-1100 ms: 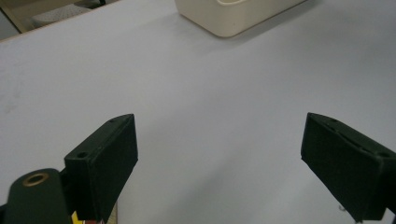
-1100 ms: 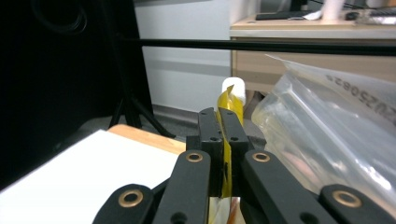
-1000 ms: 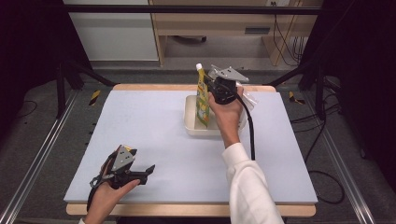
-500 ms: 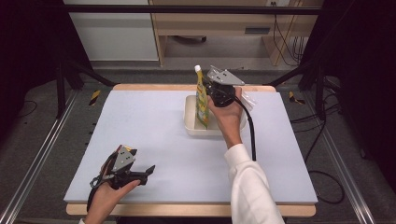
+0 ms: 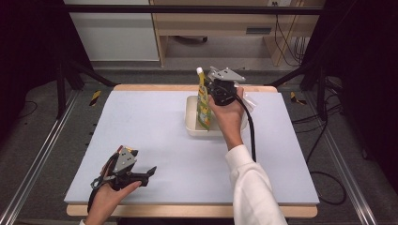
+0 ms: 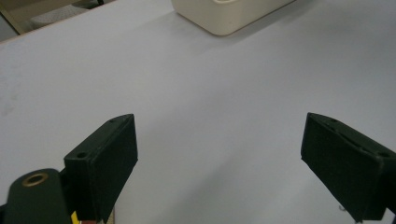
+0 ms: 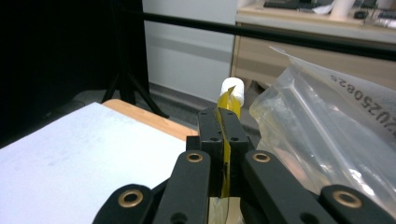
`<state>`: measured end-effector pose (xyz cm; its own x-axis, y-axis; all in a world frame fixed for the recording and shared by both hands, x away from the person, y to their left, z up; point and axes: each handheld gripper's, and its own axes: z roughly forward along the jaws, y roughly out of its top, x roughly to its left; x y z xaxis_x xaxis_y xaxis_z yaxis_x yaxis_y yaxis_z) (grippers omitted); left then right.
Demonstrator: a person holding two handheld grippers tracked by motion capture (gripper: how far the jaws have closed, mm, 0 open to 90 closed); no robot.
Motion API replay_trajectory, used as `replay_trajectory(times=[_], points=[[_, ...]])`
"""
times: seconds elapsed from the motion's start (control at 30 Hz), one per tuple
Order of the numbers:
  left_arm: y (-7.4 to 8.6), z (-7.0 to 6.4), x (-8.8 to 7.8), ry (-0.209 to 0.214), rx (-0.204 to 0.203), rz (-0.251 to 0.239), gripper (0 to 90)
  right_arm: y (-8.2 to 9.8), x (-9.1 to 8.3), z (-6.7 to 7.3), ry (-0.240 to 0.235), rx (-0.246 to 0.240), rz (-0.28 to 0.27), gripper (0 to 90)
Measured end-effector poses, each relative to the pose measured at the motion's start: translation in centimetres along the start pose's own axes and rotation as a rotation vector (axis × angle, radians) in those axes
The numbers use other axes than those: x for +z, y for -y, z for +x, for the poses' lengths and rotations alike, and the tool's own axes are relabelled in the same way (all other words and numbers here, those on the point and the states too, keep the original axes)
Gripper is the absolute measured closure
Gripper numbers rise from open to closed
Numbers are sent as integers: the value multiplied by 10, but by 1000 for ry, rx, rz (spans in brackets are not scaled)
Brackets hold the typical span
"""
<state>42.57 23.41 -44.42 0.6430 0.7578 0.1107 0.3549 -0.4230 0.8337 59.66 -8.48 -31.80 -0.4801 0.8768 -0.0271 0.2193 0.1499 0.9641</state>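
A yellow spouted pouch (image 5: 203,101) with a white cap (image 7: 232,88) stands upright over the cream tray (image 5: 191,117) at the back of the table. My right gripper (image 5: 212,91) is shut on the pouch near its top, and its thin yellow edge (image 7: 227,140) is pinched between the black pads. A clear plastic bag (image 7: 322,116) lies just right of that gripper. My left gripper (image 5: 149,172) rests low at the front left of the table. It stands open, and between its fingers (image 6: 105,161) there is only bare tabletop.
The table has a pale grey mat (image 5: 155,136) with a wooden rim at the back. The cream tray (image 6: 224,16) lies far ahead in the left gripper view. Dark stand legs and cables lie on the floor beyond the table's sides.
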Motion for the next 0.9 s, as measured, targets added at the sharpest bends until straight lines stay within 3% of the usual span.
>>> replay_trajectory(times=[0.3, 0.7, 0.9], points=[[0, -1, 0, 4, -1, -3, 107, -15, 8, 3, 33, 21, 131, 900], [-1, -1, 0, 10, 4, 0, 107, -26, 25, 0, 49, 52, 267, 889], [-1, -1, 0, 14, 2, -4, 107, -27, 34, -1, 52, 72, 297, 889]])
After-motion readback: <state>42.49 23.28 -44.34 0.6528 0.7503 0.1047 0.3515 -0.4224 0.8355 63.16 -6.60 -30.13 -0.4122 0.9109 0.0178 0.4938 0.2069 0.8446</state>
